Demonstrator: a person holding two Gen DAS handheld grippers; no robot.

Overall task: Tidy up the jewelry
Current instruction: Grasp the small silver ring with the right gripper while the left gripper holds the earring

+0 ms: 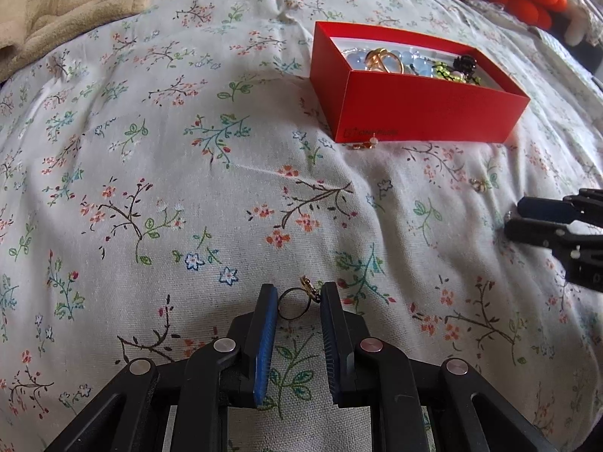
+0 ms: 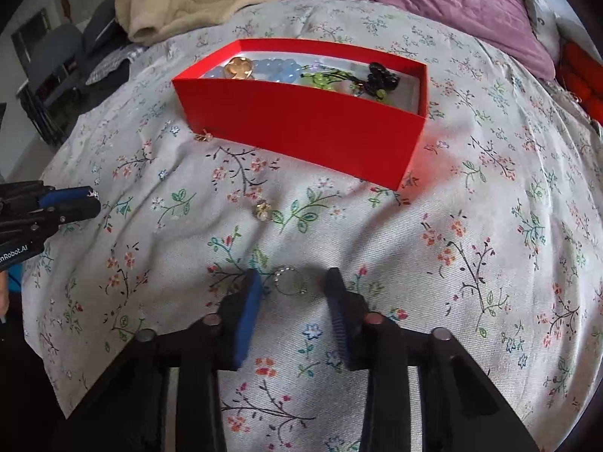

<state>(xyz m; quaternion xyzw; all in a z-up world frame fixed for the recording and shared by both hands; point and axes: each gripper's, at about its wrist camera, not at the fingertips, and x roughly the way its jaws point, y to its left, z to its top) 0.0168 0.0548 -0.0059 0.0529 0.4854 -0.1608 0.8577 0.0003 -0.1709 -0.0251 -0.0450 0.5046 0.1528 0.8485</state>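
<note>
Nearest the lens in the left wrist view, the left tool [image 1: 299, 297] pinches a dark ring [image 1: 296, 305] with a small gold ornament between its pads, the hoop standing upright just above the flowered bedspread [image 1: 150, 188] — clenched on it, presumably so it can be carried to the red box [image 1: 426, 113]. That box sits open farther up the bed and already holds blue beads [image 1: 410, 61], a gold ring [image 1: 382, 61] and green and black pieces, so it looks like the collecting place. The right tool [image 2: 292, 282], on the near side of the box in its own view, straddles a silvery ring [image 2: 289, 281] lying flat on the bedspread; its pads stand apart from the ring on both sides, so it is released, not yet gripping, though placed for a pinch. Two loose items remain outside the box: a small gold earring [image 1: 365, 144] lying just beside its near wall, and a gold-and-pearl piece [image 2: 262, 209] on the cloth between the box and the right tool. Thin hoops on soft cloth seem likely to slip — a low, centred closing would suit.
</note>
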